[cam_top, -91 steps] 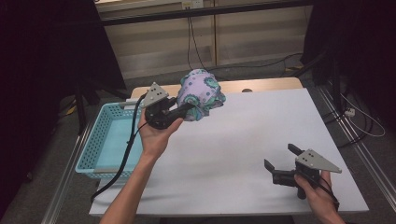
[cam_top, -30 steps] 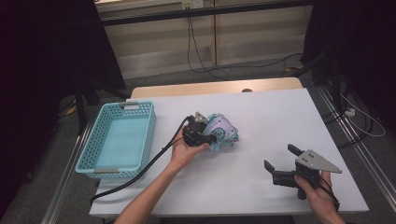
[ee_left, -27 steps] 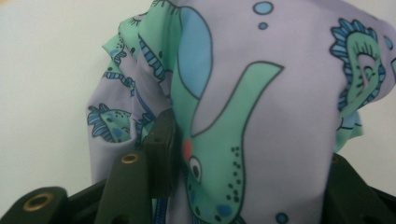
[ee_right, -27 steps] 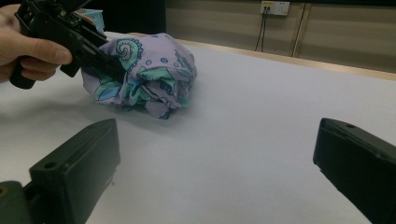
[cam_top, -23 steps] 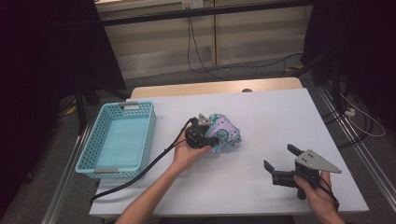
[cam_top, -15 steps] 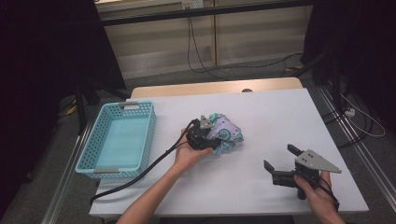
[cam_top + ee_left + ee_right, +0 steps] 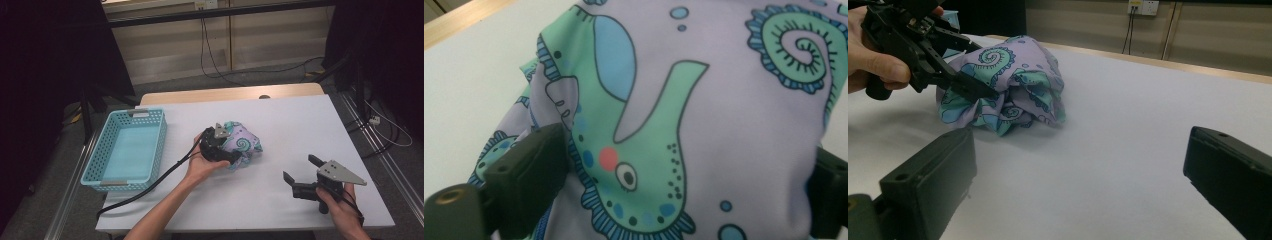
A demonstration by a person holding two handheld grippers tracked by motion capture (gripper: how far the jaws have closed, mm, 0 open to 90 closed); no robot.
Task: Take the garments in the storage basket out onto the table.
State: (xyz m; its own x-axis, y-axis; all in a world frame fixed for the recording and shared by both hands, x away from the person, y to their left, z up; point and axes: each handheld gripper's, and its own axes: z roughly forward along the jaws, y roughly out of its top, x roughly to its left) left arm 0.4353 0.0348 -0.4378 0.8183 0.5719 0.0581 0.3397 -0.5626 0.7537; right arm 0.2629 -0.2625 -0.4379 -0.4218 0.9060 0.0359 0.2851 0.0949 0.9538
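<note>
A bundled cloth, lilac with green and blue sea-creature prints, lies on the white table near its middle. My left gripper lies at the cloth's left side, held by a hand, with its jaws spread wide around the bundle. In the left gripper view the cloth bulges between the two jaws of my left gripper. My right gripper rests at the front right, open and holding nothing, pointing at the cloth. The left gripper also shows in the right gripper view.
A light blue plastic basket stands at the table's left edge with nothing in it. A black cable trails from the left gripper over the front edge. Dark stands and floor cables surround the table.
Three seconds ago the left gripper held the cloth in the air near the basket. It has since lowered the cloth onto the table's middle and edged slightly right. The right gripper stayed still.
</note>
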